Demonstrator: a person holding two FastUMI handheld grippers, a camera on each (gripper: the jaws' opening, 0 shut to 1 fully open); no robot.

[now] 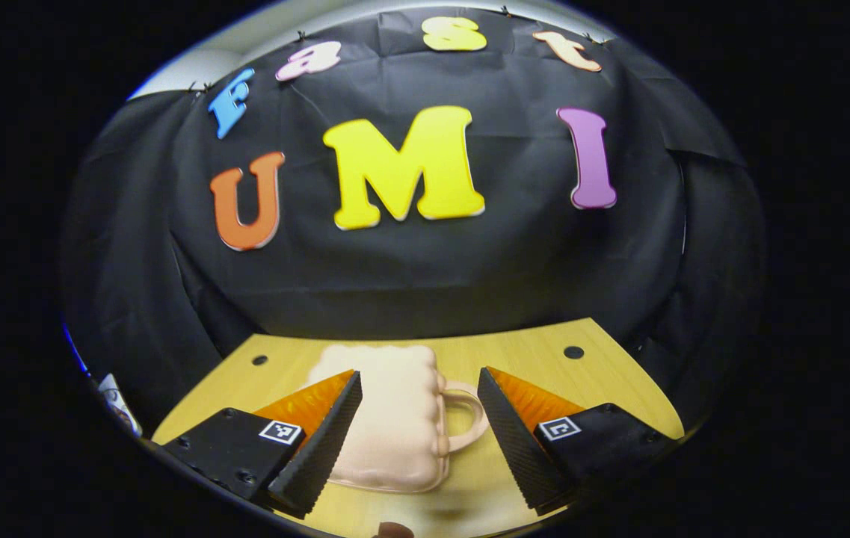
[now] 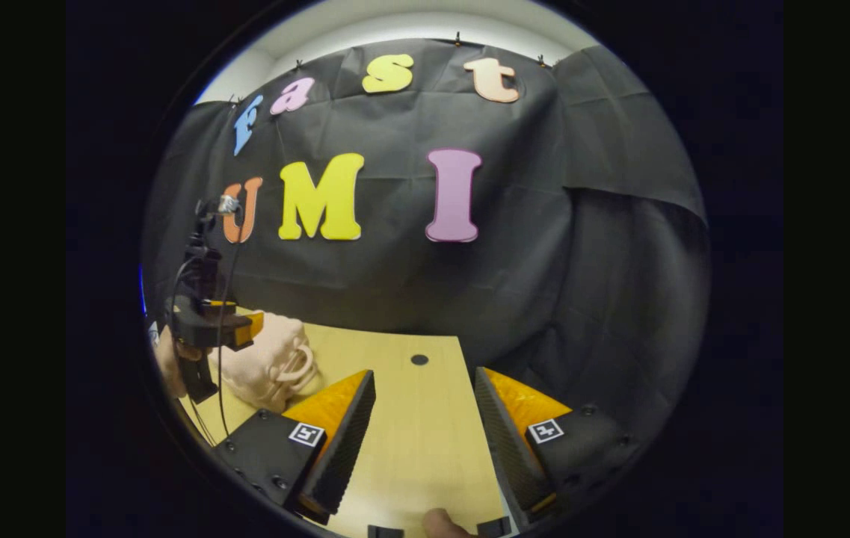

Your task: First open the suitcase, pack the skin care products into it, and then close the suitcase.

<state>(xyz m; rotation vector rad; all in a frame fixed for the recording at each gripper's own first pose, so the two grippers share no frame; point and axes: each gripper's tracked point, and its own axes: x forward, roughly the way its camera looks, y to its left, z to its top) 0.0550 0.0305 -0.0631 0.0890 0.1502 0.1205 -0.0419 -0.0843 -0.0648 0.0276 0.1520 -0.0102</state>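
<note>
The opening step is judged to be in hand: the suitcase [image 1: 395,418], a small pale case with a handle [image 1: 469,422] at its 3 o'clock side, lies shut on the table [image 1: 544,351]. In the left gripper view the left gripper [image 1: 419,437] is held with jaws spread wide above the case, nothing between them. In the right gripper view the right gripper [image 2: 425,441] is likewise spread over bare tabletop, with the case at 9 o'clock. No skin care products can be made out. The next move is judged to call for a hold on the case and its lid being lifted. Open table lies at 3 o'clock of the case; the far edge meets the cloth wall closely.
</note>
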